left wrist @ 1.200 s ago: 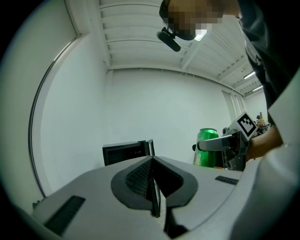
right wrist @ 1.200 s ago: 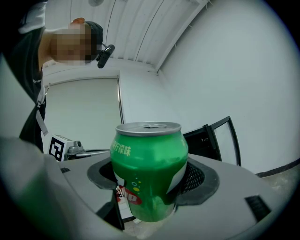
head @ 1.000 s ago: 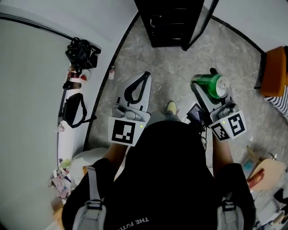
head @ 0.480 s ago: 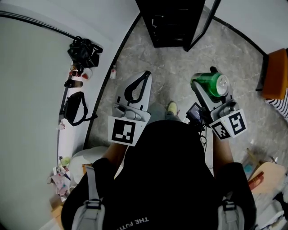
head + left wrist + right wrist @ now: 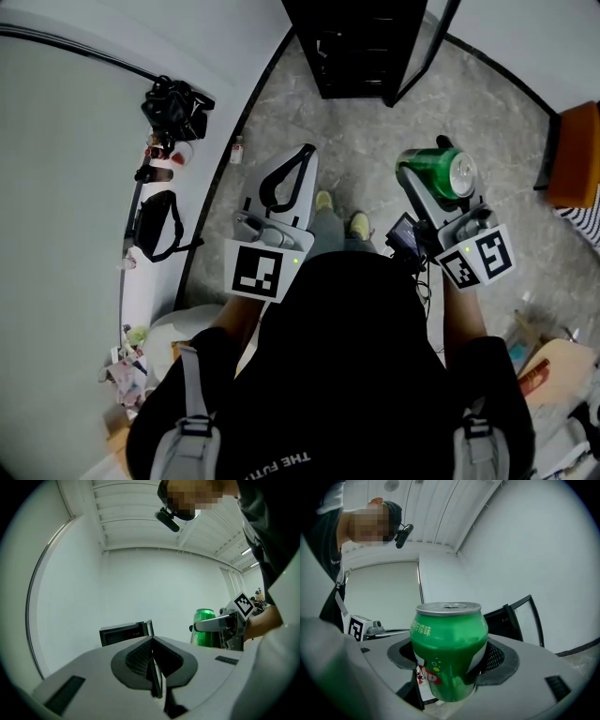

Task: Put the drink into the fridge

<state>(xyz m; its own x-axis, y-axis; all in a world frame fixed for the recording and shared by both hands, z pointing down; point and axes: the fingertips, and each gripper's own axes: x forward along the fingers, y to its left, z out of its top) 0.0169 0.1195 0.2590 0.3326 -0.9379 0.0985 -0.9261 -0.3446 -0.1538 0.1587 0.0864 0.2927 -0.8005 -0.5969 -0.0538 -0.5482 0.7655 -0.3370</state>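
Green can (image 5: 449, 644), "UP" logo | right gripper (image 5: 450, 672) fingers grip it | left gripper (image 5: 153, 653) closed

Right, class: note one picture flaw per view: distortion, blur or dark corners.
Head view: fisheye bends the edge of the wall by the black fridge. Left gripper view: dark corners ring the frame; the shut left gripper looks soft. Right gripper view: the green can bulges, yet reads sharp.

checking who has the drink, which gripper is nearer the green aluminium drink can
Right. The right gripper is shut on the green aluminium drink can; the left gripper, shut and empty, is off to its left, not touching.
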